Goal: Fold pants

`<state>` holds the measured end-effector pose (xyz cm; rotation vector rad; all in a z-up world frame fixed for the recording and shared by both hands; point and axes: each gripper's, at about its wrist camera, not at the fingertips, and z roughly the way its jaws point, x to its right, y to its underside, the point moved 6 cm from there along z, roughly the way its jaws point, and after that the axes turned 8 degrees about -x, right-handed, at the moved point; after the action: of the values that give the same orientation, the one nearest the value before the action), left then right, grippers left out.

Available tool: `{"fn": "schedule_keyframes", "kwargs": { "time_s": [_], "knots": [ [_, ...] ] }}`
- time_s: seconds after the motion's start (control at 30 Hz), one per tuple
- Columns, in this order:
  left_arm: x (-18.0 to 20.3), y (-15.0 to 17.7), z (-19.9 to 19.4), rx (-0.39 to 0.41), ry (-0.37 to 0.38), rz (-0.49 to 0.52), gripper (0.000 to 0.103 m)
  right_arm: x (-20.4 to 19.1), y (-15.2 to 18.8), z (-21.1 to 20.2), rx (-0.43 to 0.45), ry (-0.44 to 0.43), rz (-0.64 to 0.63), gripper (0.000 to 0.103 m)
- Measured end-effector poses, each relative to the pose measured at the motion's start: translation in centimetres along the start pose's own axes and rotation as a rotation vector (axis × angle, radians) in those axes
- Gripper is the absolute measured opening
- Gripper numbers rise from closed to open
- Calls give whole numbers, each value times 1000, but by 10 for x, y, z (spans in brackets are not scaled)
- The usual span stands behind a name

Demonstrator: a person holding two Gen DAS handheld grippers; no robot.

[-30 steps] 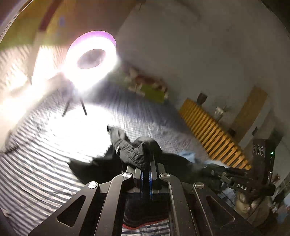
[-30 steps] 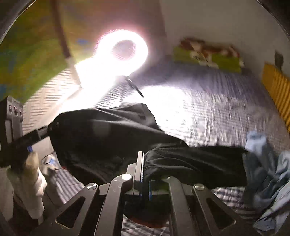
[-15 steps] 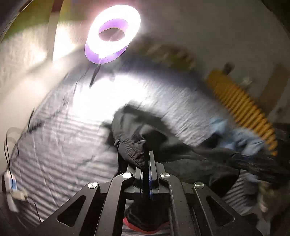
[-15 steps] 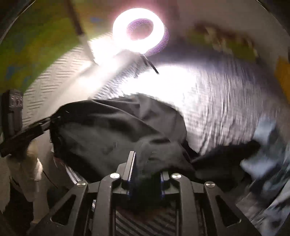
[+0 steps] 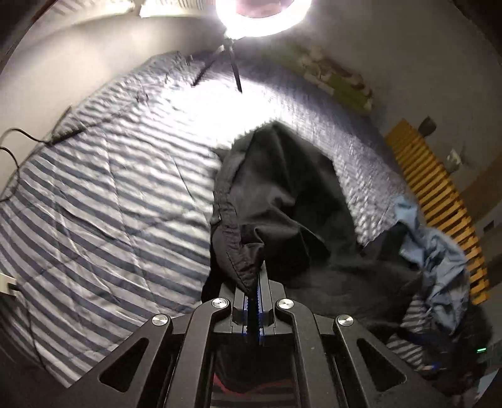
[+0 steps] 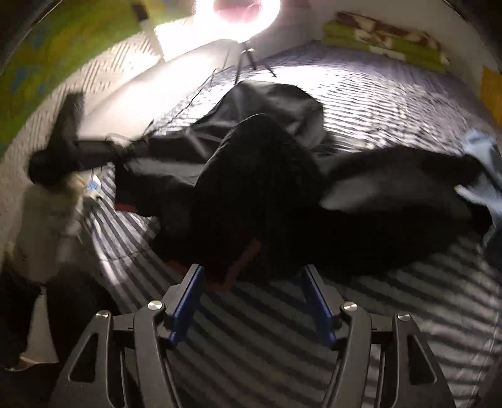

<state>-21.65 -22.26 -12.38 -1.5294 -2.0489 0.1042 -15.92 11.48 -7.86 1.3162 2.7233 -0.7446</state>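
The right gripper (image 6: 254, 301) has just let go; its fingers are wide now. The left gripper (image 5: 255, 282) still pinches the black pants (image 5: 282, 201), which lie on the striped bed (image 5: 109, 204) toward 12 o'clock. I think one side is laid down.

One pair of black pants (image 5: 282, 201) lies on one striped bed (image 5: 103, 219), beside one light blue garment (image 5: 439, 251); one ring light (image 5: 263, 18) stands behind, one green patterned cushion (image 6: 386, 40) by the wall, and two grippers: left (image 5: 254, 282), right (image 6: 254, 282)
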Motion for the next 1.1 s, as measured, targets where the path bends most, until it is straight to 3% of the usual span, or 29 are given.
{"fn": "schedule_keyframes", "kwargs": {
  "time_s": [0.13, 0.17, 0.2, 0.23, 0.3, 0.37, 0.47, 0.57, 0.73, 0.9, 1.03, 1.1],
  "knots": [
    [-10, -16, -48, 95, 5, -43, 3, 5, -20, 35, -12, 154, -2, 59],
    [-15, -18, -52, 97, 6, -54, 3, 8, -24, 42, -20, 177, 16, 54],
    [-18, -18, -53, 93, -1, -59, 3, 11, -25, 49, -38, 174, 36, 24],
    [-18, -16, -55, 86, -8, -57, 3, 14, -25, 54, -69, 130, 68, 8],
    [-13, -11, -57, 74, -8, -37, 3, 21, -26, 45, -60, 74, 120, 7],
    [-1, -6, -63, 63, -16, 3, 2, 27, -28, 16, 3, 106, 106, 7],
    [42, -4, -78, 59, 4, 99, 2, 45, -38, -50, 126, 172, 111, 7],
    [109, -5, -99, 64, 77, 209, 2, 80, -58, -136, 278, 252, 171, 7],
    [278, -6, -138, 94, 236, 443, 2, 135, -96, -307, 514, 421, 250, 7],
    [424, 3, -184, 117, 436, 607, 2, 165, -127, -450, 671, 518, 326, 7],
    [496, 12, -224, 147, 567, 687, 2, 158, -147, -528, 744, 666, 280, 7],
    [506, 12, -235, 155, 605, 701, 2, 148, -162, -550, 775, 701, 264, 7]
  ]
}}
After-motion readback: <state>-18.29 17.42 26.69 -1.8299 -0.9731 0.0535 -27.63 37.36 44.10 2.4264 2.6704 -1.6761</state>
